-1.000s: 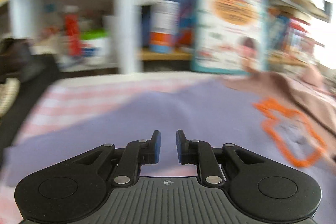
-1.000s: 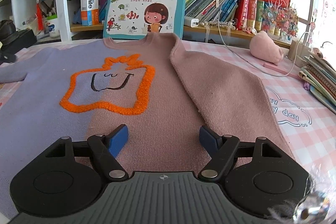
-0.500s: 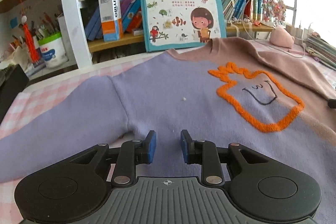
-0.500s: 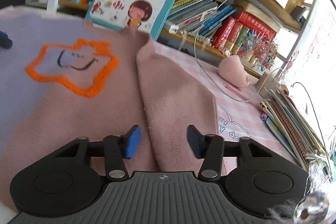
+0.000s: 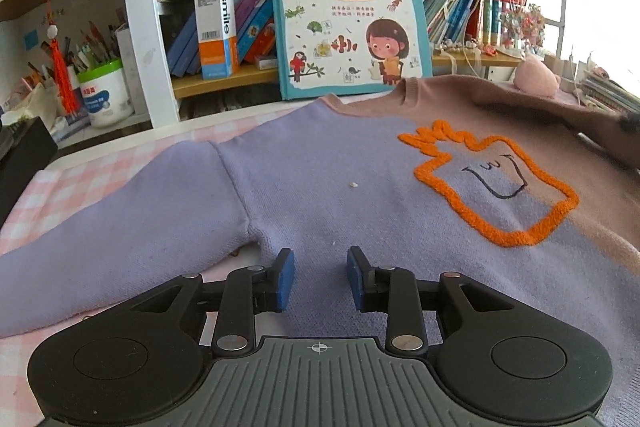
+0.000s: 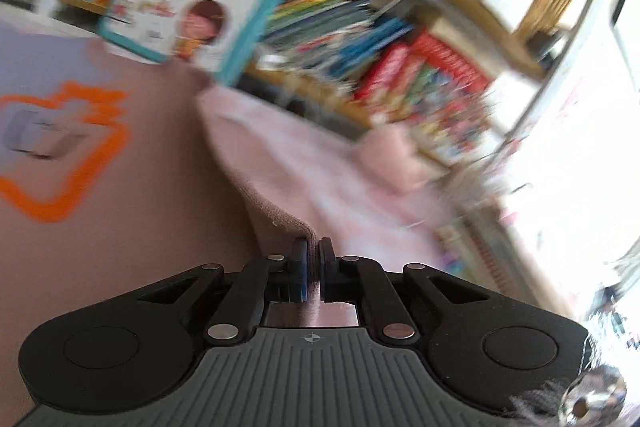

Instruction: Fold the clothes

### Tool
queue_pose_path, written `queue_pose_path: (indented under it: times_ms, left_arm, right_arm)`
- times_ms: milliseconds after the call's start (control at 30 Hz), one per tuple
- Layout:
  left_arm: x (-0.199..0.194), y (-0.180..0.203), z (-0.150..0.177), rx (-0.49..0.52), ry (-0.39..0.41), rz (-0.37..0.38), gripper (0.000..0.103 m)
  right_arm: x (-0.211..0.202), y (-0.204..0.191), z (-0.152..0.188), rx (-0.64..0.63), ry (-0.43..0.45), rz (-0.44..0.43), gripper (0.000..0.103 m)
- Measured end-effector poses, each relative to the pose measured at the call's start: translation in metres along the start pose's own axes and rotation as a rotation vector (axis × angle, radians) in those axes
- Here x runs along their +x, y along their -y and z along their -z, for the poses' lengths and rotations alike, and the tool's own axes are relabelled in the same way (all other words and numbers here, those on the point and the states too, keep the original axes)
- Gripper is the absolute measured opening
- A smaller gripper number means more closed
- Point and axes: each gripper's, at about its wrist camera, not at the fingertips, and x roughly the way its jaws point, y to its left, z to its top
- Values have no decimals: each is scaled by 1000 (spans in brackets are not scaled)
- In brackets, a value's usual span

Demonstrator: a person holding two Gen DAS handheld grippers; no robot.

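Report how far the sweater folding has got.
Done: the pink sleeve already lies folded over the sweater. In hand: the right gripper has just closed on that sleeve's cuff. Left: the purple sleeve lies spread out; the left gripper hovers open at its armpit.

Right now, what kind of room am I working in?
Probably a child's study or bedroom at home: a bookshelf crammed with books, a picture book propped upright, a tub of pencils, and a checked cloth under the sweater.
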Motion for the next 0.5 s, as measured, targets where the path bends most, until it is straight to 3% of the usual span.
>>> queue_pose_path:
  times_ms: [267, 400, 500]
  left_arm:
    - [0, -1, 1, 1, 3, 0, 31]
    - [0, -2, 1, 2, 4, 0, 31]
    - [0, -2, 1, 2, 5, 1, 32]
  right_arm:
    - [91, 40, -7, -113, -84, 169, 5]
    - [124, 47, -6, -173, -121, 238, 12]
    - [136, 61, -4, -112, -144, 286, 12]
